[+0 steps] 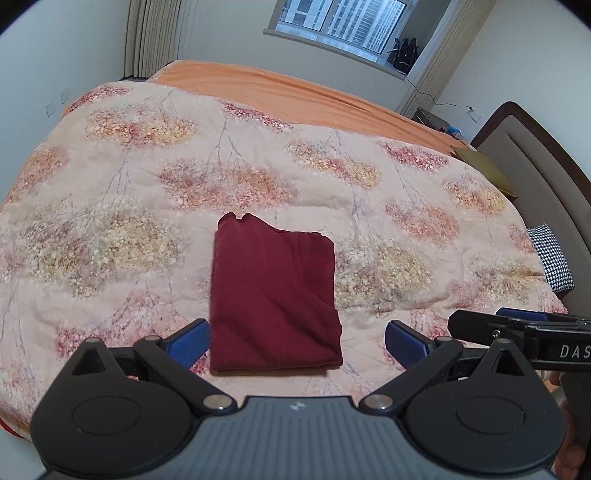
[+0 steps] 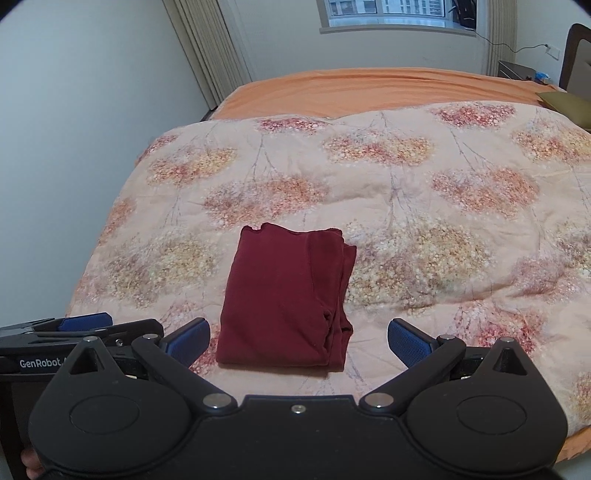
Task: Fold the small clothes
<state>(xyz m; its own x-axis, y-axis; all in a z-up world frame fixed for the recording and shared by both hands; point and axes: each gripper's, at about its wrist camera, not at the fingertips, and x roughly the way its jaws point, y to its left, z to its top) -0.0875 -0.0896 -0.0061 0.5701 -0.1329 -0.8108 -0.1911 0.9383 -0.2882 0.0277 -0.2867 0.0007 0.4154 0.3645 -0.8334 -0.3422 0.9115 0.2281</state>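
Observation:
A dark red garment (image 1: 273,299) lies folded into a neat rectangle on the floral quilt (image 1: 110,229); it also shows in the right wrist view (image 2: 286,301), with layered edges on its right side. My left gripper (image 1: 297,341) is open and empty, held above the garment's near edge, blue pads (image 1: 190,341) wide apart. My right gripper (image 2: 299,341) is open and empty, held the same way. Each gripper shows at the other's side: the right one (image 1: 517,328) and the left one (image 2: 81,326).
The quilt (image 2: 443,221) covers a bed with an orange sheet (image 1: 280,83) at the far side. A headboard (image 1: 546,162), an olive pillow (image 1: 487,168) and a houndstooth cushion (image 1: 552,258) are at right. Curtains (image 2: 207,48), window (image 1: 343,22) and wall lie beyond.

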